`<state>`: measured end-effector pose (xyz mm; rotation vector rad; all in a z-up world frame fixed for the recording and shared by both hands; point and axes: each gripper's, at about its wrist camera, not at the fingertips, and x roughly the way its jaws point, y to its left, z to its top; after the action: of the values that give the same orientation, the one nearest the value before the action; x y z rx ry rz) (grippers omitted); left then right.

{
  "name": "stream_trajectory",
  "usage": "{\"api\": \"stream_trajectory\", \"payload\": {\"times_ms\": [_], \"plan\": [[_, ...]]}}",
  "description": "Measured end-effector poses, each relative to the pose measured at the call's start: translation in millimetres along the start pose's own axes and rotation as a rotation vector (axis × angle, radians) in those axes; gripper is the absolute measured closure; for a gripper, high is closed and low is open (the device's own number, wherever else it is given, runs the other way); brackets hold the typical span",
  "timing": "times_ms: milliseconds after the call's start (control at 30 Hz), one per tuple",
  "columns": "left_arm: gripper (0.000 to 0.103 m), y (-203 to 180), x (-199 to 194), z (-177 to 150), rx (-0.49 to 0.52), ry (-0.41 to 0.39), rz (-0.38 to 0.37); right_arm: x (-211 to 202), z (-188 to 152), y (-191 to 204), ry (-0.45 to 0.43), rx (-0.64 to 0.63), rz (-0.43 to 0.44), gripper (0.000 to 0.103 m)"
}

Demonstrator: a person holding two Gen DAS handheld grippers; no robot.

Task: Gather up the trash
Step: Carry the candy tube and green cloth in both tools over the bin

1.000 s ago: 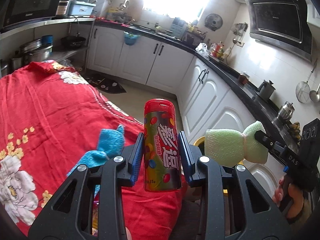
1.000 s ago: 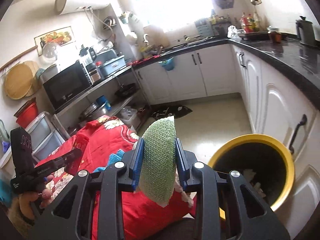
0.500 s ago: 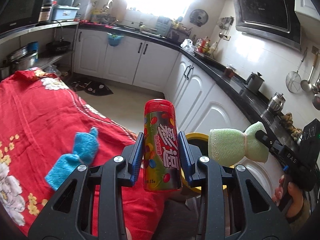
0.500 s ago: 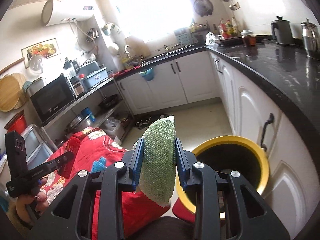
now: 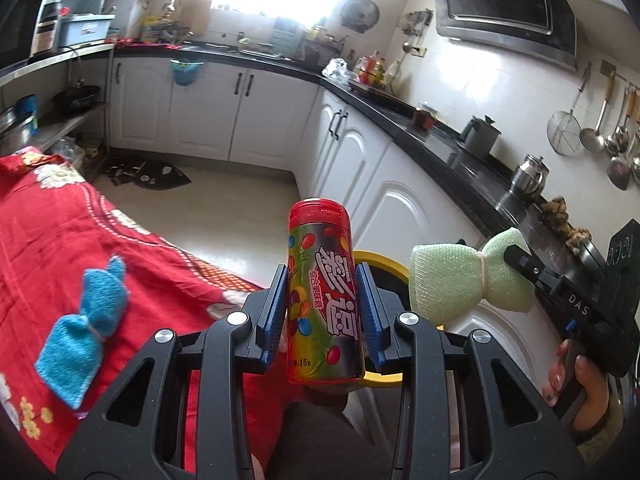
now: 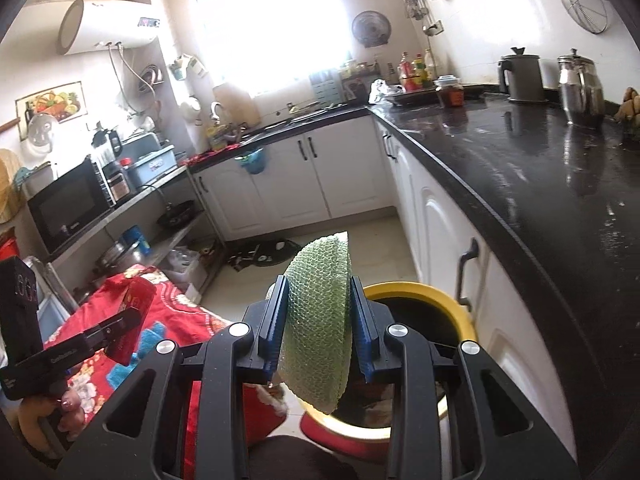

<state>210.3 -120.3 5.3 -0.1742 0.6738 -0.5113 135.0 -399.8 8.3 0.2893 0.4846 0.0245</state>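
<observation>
My left gripper point(image 5: 322, 310) is shut on an upright candy tube point(image 5: 322, 292) with a red cap and a colourful label. A pale green mesh scrubber point(image 6: 318, 326), tied in the middle like a bow, sits clamped in my right gripper point(image 6: 318, 328); from the left wrist view the scrubber point(image 5: 468, 278) shows to the right. Just beyond both grippers, on the floor, stands a yellow-rimmed bin point(image 6: 424, 292) with a dark inside; part of the bin's rim point(image 5: 378, 258) peeks out behind the tube. A blue scrubber point(image 5: 86, 330) lies on the red floral cloth point(image 5: 80, 240).
White cabinets point(image 5: 360, 168) under a black counter point(image 6: 560, 184) run along the right, close beside the bin. Kettles point(image 6: 520, 76) stand on the counter. A hand point(image 5: 568, 376) grips the right tool's handle. A shelf with a microwave point(image 6: 68, 208) is at the left. Tiled floor point(image 5: 224, 208) lies ahead.
Both grippers have swung rightward, away from the red cloth and toward the counter side. The yellow bin now lies right behind the green scrubber. Neither grip has changed.
</observation>
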Motion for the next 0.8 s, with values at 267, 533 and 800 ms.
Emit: {"api": "stream_trajectory", "payload": {"times_ms": [267, 533, 800], "plan": [[0.076, -20, 22, -4, 0.036, 0.033, -0.036, 3, -6, -14, 0.007, -0.006, -0.056, 0.074], [0.076, -32, 44, -10, 0.054, 0.075, -0.063, 13, -13, -22, 0.027, -0.029, -0.108, 0.074], [0.076, -35, 64, -13, 0.061, 0.106, -0.078, 27, -24, -26, 0.047, -0.065, -0.164, 0.074]]}}
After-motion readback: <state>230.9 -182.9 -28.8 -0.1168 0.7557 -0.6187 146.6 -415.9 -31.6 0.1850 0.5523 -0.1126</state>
